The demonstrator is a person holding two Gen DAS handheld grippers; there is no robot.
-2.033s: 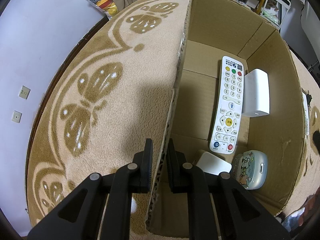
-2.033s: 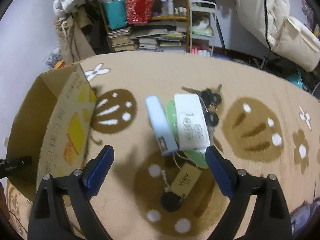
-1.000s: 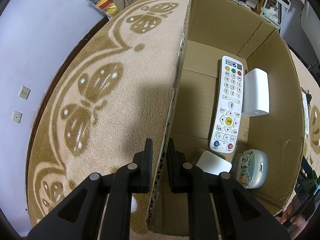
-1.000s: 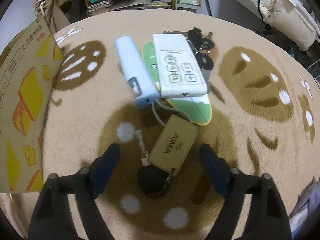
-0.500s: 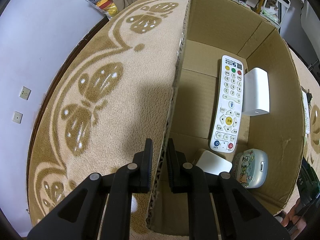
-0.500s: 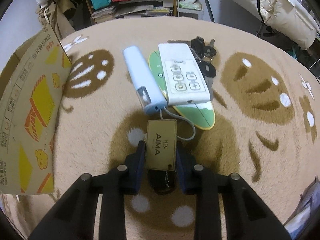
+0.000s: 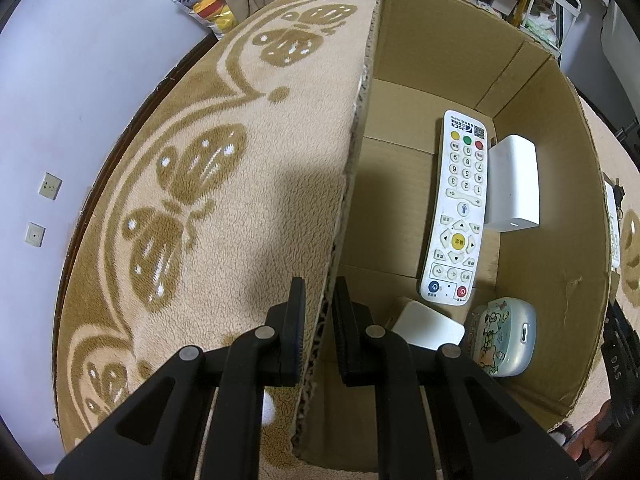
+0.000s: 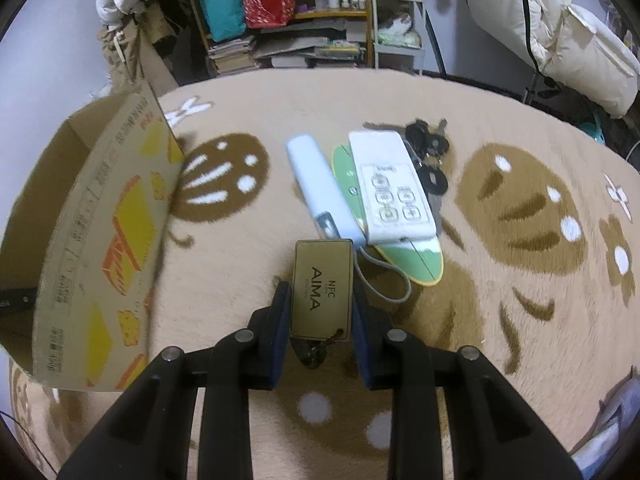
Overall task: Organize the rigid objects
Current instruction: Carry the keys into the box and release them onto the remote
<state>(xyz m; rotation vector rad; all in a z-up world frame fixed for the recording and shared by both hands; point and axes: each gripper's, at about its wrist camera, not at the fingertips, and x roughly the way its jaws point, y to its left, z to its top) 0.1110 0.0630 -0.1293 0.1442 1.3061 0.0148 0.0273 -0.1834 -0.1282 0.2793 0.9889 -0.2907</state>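
My right gripper [image 8: 319, 302] is shut on a gold NFC key tag [image 8: 322, 289], lifted a little off the carpet, a dark fob hanging under it. Beyond it lie a pale blue stick-shaped device [image 8: 322, 189], a white small remote [image 8: 390, 187] on a green card [image 8: 412, 254], and a bunch of dark keys [image 8: 428, 148]. My left gripper [image 7: 319, 300] is shut on the left wall of the open cardboard box [image 7: 360, 128]. Inside the box lie a long white remote [image 7: 460, 208], a white rectangular block [image 7: 512, 184], a white flat case [image 7: 428, 326] and a cartoon-printed case [image 7: 502, 336].
The box [image 8: 100, 240] stands at the left in the right wrist view, printed with yellow and orange shapes. Tan patterned carpet [image 8: 520, 208] covers the floor. Shelves with books and bags [image 8: 280, 20] and white bedding [image 8: 580, 40] stand behind. A wall with sockets [image 7: 50, 186] borders the carpet.
My right gripper came down over the key tag, closed on it and has lifted it slightly off the carpet. The left gripper has stayed still on the box wall.
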